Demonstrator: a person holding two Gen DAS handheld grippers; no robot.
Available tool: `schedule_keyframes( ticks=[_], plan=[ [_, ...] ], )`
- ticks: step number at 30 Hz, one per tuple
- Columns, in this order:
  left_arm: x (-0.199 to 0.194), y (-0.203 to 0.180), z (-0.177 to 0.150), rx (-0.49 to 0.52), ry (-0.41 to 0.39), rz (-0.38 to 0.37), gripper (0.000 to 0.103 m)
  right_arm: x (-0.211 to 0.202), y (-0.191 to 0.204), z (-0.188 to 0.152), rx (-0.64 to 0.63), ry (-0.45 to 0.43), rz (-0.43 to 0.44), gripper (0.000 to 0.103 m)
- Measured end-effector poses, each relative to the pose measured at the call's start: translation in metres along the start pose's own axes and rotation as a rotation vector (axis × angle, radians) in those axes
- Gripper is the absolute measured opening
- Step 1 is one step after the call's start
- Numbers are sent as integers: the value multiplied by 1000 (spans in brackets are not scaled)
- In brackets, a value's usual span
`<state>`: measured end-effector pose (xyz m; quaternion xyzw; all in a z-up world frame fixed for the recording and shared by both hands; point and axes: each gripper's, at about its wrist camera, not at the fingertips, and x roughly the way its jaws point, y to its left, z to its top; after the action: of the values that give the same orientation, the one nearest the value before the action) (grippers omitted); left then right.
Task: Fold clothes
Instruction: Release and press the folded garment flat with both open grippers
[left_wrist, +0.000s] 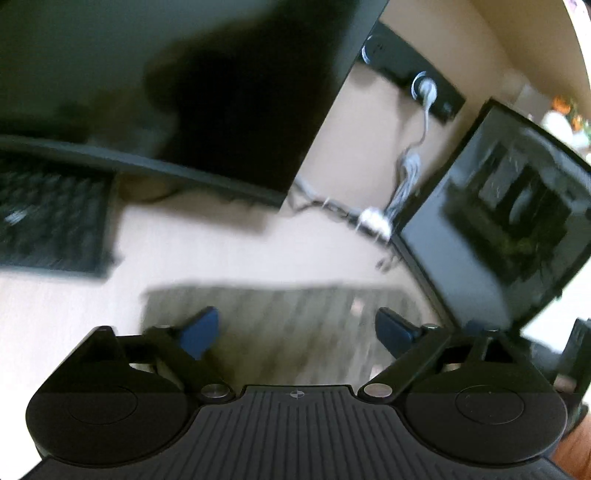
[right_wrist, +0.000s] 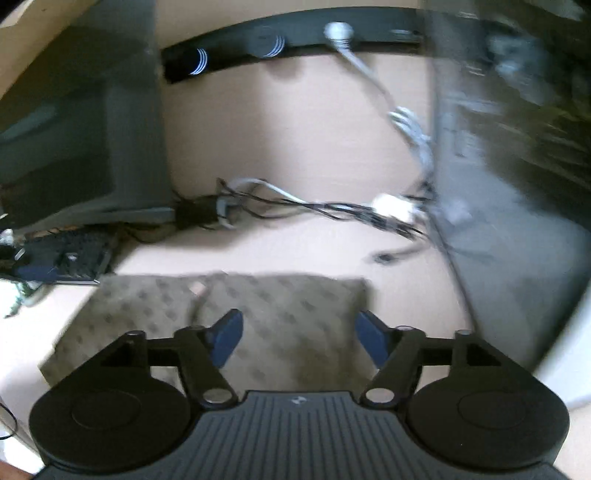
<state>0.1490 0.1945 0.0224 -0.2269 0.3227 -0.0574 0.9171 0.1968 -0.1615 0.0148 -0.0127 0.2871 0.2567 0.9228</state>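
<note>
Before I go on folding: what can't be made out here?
- Grey-green patterned folded cloth: in the left wrist view motion blur smears its pattern, and the open left gripper covers its near edge.
- Same cloth, right wrist view: the open right gripper hides its near edge.
- Black keyboard: blurred, keys unreadable.

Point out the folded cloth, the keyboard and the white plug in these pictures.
folded cloth (right_wrist: 280, 317): right wrist view, middle of its patterned top.
keyboard (left_wrist: 51, 221): left wrist view, centre of the keys.
white plug (right_wrist: 393, 208): right wrist view, its body among the cables.
</note>
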Motion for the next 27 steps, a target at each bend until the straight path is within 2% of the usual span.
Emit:
schedule_keyframes(
  ticks=[2,4,6,7,11,14,18,24,27],
  plan=[
    [36,8,2,-17,44,-5,95,29,17,4,2,27,57,78],
    [68,21,-5,-32,118,22,95,65,32,0,21,98,107,79],
    [92,30,-9,-26,163,37,95,93,42,-10,-2,177,85,82],
    [92,28,-9,-5,164,35,95,100,46,-13,-19,193,71,82],
    [94,30,-5,28,192,17,95,86,53,5,-37,130,46,83],
    [99,36,-3,23,191,-6,97,90,46,22,-39,64,-24,84],
    [98,36,-6,30,190,-23,98,136,23,15,66,182,-44,86],
    [94,41,-5,9,190,-53,98,118,41,16,9,142,-66,87],
    [71,45,-4,-26,183,-65,98,119,42,1,7,175,-54,95]
  ],
)
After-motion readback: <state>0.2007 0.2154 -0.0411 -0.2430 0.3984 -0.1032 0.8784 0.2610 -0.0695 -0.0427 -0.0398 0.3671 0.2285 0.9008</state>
